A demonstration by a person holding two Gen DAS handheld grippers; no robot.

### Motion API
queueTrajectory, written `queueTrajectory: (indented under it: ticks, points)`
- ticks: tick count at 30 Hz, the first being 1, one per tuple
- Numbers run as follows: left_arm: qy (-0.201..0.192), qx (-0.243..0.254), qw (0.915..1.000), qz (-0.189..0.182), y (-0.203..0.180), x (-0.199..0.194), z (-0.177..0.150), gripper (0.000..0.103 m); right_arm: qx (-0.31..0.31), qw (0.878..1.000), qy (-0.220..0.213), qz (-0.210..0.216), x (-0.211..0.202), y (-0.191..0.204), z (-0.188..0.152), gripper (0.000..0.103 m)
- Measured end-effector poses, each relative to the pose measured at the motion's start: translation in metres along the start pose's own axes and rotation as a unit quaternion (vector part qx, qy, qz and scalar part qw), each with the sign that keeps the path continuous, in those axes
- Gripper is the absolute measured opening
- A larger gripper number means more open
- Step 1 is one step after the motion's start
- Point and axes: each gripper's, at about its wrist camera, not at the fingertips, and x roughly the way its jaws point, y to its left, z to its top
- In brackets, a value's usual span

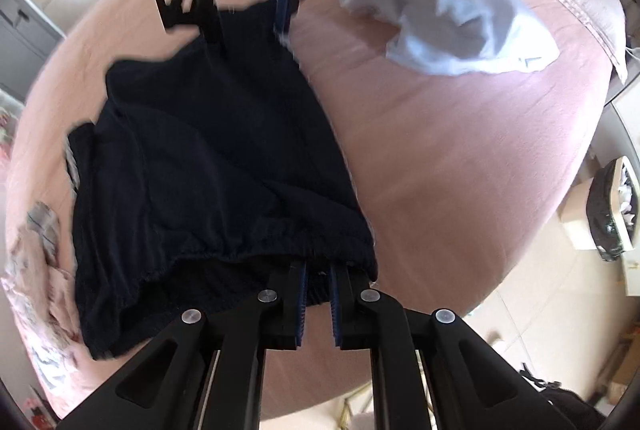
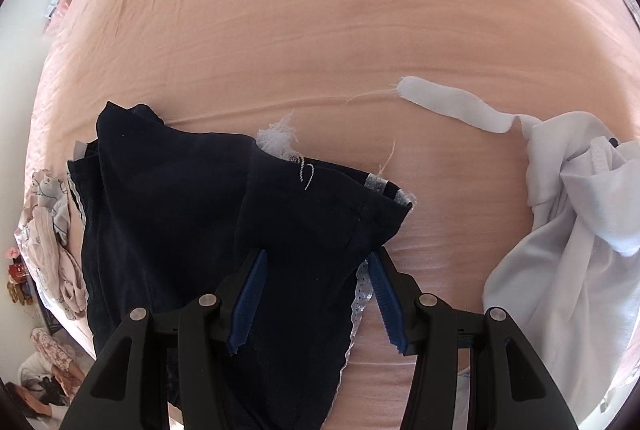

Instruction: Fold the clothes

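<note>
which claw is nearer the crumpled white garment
Right. The right claw stands open over the navy garment, beside the white garment. The left claw grips the navy waistband at the far end.

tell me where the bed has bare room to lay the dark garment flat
Free: the broad pink sheet beyond the dark garment, and the strip between it and the white clothes. Crowded: the patterned pink clothes at the left edge, and the white pile at right.

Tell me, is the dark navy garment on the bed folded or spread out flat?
Folded, loosely: the navy garment lies doubled in overlapping layers on the pink bed sheet.
</note>
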Motion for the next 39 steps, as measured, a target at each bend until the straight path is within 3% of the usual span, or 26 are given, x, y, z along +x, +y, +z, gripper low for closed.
queueTrajectory:
  ticks: [6, 9, 12, 15, 16, 17, 24, 30, 36, 39]
  points:
    - [-0.037, 0.019, 0.9991, -0.009, -0.008, -0.015, -0.001, 0.008, -0.007, 1.000, -0.003, 0.010, -0.001, -0.002, 0.002, 0.057]
    - [-0.027, 0.017, 0.9993, -0.016, -0.008, -0.010, -0.001, 0.009, -0.017, 1.000, -0.005, 0.007, -0.002, -0.001, 0.002, 0.057]
    - [-0.021, 0.022, 0.9995, -0.009, -0.007, -0.009, -0.004, 0.020, -0.024, 1.000, -0.006, 0.008, -0.002, -0.002, 0.003, 0.057]
    - [-0.029, 0.021, 0.9993, -0.006, -0.004, -0.018, -0.009, 0.046, -0.023, 1.000, -0.005, 0.017, -0.002, -0.006, 0.005, 0.058]
    - [-0.032, 0.018, 0.9992, -0.013, -0.003, -0.021, -0.011, 0.073, -0.020, 1.000, -0.005, 0.023, -0.003, -0.009, 0.006, 0.058]
    - [-0.034, 0.015, 0.9991, -0.020, -0.002, -0.025, -0.012, 0.090, -0.017, 0.999, -0.004, 0.028, -0.004, -0.011, 0.007, 0.058]
    - [-0.082, 0.071, 0.9941, 0.001, -0.032, -0.048, -0.018, 0.090, -0.024, 0.999, -0.002, 0.042, -0.007, -0.018, 0.012, 0.059]
    - [-0.059, 0.082, 0.9944, 0.032, -0.034, -0.007, 0.010, 0.090, -0.021, 0.998, -0.008, 0.050, -0.010, -0.023, 0.016, 0.063]
    - [-0.050, 0.054, 0.9963, 0.044, -0.015, 0.011, 0.023, 0.090, -0.053, 0.998, -0.012, 0.022, -0.011, -0.014, 0.018, 0.068]
    - [-0.025, 0.034, 0.9981, 0.045, -0.003, 0.022, 0.024, 0.090, -0.074, 0.997, -0.010, 0.005, -0.012, -0.009, 0.019, 0.069]
